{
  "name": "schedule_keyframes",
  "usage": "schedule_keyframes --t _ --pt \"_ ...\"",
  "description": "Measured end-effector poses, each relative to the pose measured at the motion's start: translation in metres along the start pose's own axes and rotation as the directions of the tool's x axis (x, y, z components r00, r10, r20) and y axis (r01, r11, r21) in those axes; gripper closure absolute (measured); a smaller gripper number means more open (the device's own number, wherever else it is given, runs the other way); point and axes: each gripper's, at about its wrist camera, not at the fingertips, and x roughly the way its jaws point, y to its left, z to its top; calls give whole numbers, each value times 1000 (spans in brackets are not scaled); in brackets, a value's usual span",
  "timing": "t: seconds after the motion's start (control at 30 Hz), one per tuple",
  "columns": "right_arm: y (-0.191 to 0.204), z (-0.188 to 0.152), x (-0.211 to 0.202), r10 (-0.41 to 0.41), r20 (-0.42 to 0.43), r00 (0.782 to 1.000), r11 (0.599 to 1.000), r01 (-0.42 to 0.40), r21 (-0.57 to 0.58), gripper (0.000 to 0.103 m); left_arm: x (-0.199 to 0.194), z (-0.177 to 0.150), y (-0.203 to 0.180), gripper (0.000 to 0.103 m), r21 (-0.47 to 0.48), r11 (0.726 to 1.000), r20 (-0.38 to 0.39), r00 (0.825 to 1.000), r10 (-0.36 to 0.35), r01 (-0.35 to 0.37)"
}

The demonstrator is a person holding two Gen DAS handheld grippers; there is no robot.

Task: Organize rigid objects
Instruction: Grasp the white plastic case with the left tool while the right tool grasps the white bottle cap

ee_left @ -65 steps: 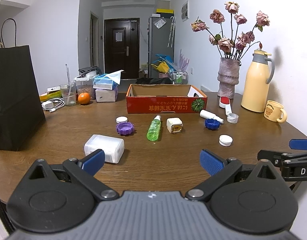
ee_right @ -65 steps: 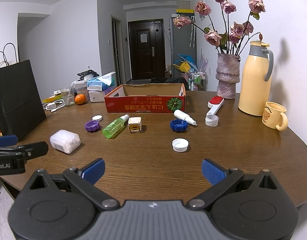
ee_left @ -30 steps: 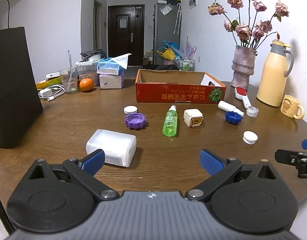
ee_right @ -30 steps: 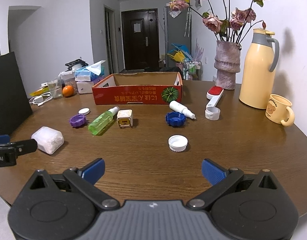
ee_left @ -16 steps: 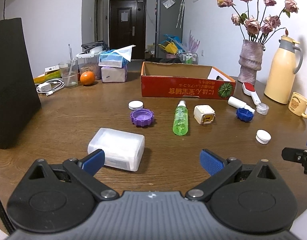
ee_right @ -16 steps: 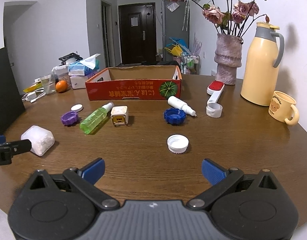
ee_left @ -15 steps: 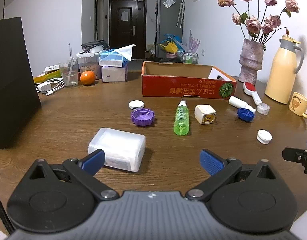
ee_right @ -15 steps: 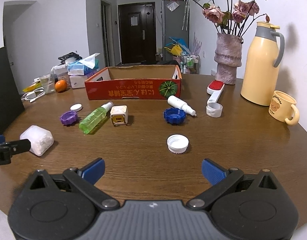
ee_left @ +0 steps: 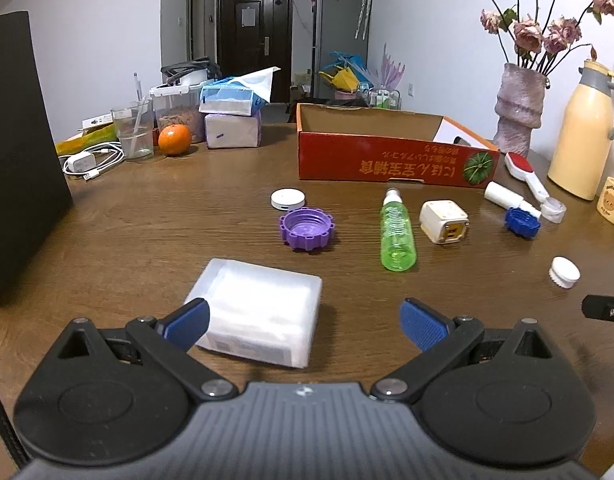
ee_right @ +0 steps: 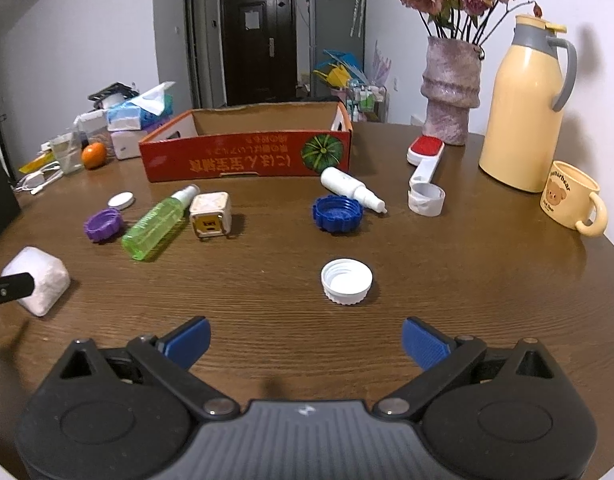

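I held left gripper wide open, empty | translucent white box just ahead-left | right gripper open, empty, farther.

Glossy wood-grain table, cardboard box, frosted plastic case.

bottle caps: 4
bottles: 2
cube charger: 1
white case: 1
cardboard box: 1

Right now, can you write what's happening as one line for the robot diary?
left gripper: open, nearing white plastic box | right gripper: open, facing white cap | red cardboard box: looks empty | nothing held
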Motion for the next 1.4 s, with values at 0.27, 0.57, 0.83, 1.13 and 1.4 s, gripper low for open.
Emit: schedule_keyframes --t 0.27,0.57,0.83,1.13,1.4 --pt "-4 6 26 -31 -32 999 999 32 23 5 21 4 13 0 19 1000 -19 1000 -4 4" --pt "-6 13 48 -63 -61 996 997 66 45 5 34 12 24 0 45 999 -28 1000 -3 4" --pt "-7 18 59 -86 -68 994 995 89 53 5 47 14 27 0 76 997 -46 999 -2 5" --pt "-9 20 67 -94 -74 993 994 98 52 6 61 8 27 5 73 997 -83 996 -5 11" --pt "-12 22 70 -81 -58 995 995 84 52 6 62 8 22 20 77 997 -85 996 -8 15"
